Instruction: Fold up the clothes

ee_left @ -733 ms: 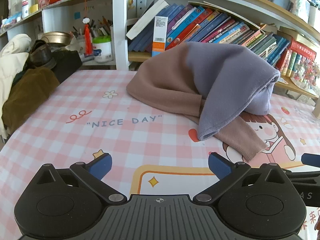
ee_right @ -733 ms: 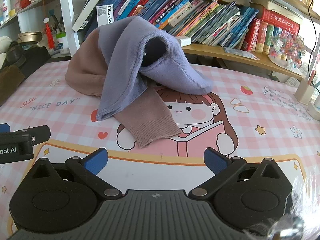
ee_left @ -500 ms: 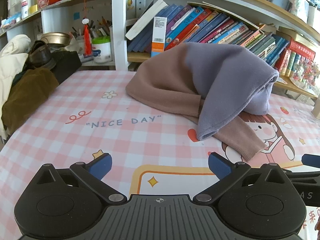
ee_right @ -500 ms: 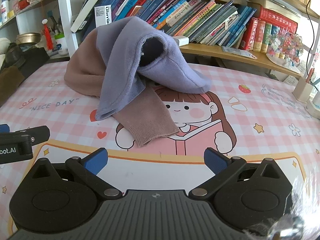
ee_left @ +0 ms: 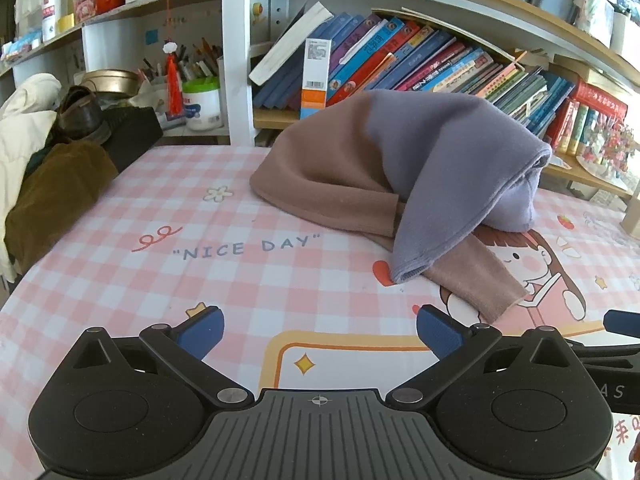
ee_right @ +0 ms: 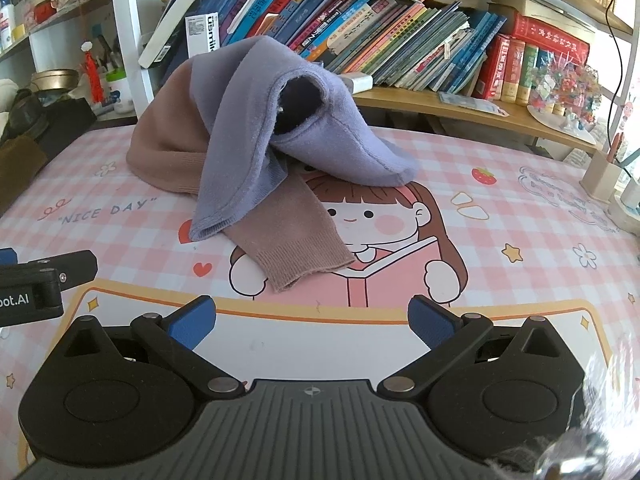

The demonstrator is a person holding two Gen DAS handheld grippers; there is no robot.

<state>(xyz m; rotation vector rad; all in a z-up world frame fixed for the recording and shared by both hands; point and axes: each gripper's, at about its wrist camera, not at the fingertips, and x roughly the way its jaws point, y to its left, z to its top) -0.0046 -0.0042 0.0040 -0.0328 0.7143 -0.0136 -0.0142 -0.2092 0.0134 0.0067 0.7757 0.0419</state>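
Note:
A brown and lavender knit sweater (ee_left: 404,168) lies heaped in a mound on the pink checked tablecloth (ee_left: 224,248). It also shows in the right wrist view (ee_right: 256,136), with a brown sleeve cuff (ee_right: 304,264) trailing toward me and a lavender sleeve (ee_right: 224,208) beside it. My left gripper (ee_left: 318,332) is open and empty, low over the cloth, short of the sweater. My right gripper (ee_right: 312,320) is open and empty, just short of the brown cuff. The left gripper's side (ee_right: 44,280) shows at the left of the right wrist view.
Bookshelves with leaning books (ee_left: 400,68) stand right behind the sweater. A pile of dark and cream clothes (ee_left: 52,176) sits at the table's left edge. A pen holder (ee_right: 600,176) stands at the far right. Printed cloth lies between grippers and sweater.
Both grippers have drifted slightly; the view of the sweater shifts a little. Both stay open and the sweater has not moved.

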